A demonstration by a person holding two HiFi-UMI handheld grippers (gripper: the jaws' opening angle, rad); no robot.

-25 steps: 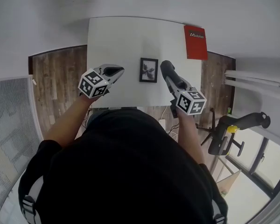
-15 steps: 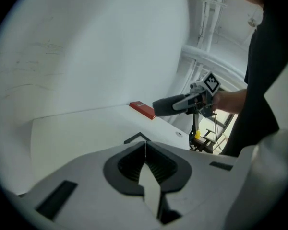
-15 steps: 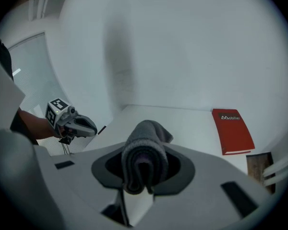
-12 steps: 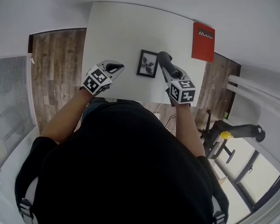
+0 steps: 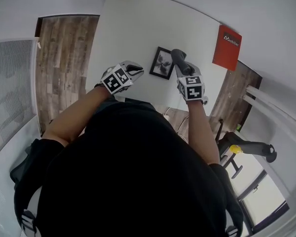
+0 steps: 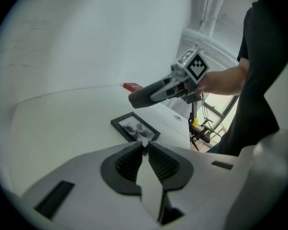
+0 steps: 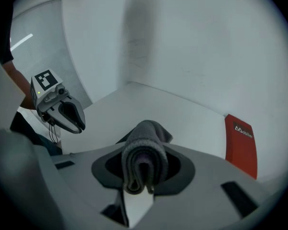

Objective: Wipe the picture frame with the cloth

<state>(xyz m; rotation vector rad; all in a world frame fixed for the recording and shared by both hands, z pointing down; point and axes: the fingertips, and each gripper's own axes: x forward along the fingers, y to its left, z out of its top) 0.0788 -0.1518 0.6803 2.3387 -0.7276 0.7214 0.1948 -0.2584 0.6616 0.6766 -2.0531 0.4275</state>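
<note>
A white table (image 5: 133, 28) stands against a pale wall, with wooden floor (image 5: 64, 53) to its left and a mesh panel (image 5: 12, 88) nearer the person. A red booklet (image 5: 226, 47) lies flat at the table's far right corner, well apart from everything else. Off the table to the right is a dark stand with a yellow knob (image 5: 241, 147). Nothing lies between either claw and the picture frame (image 5: 162, 63), which lies flat on the table, black-edged with a dark print, between the two claws and closer to the right one.

Both forearms reach forward over the table's near edge. The left claw (image 6: 145, 145) points slantwise down toward the frame's near corner, apart from it. Its jaws stand narrow and are opening, with nothing between them. The right claw (image 5: 182, 65) tilts more steeply down and is clamped on the folded grey cloth (image 7: 144, 152), whose rolled end sticks out past the tips. In the head view the cloth sits just beside the frame's right edge. In the left gripper view that claw hangs raised above the table, beyond the frame and clear of it
</note>
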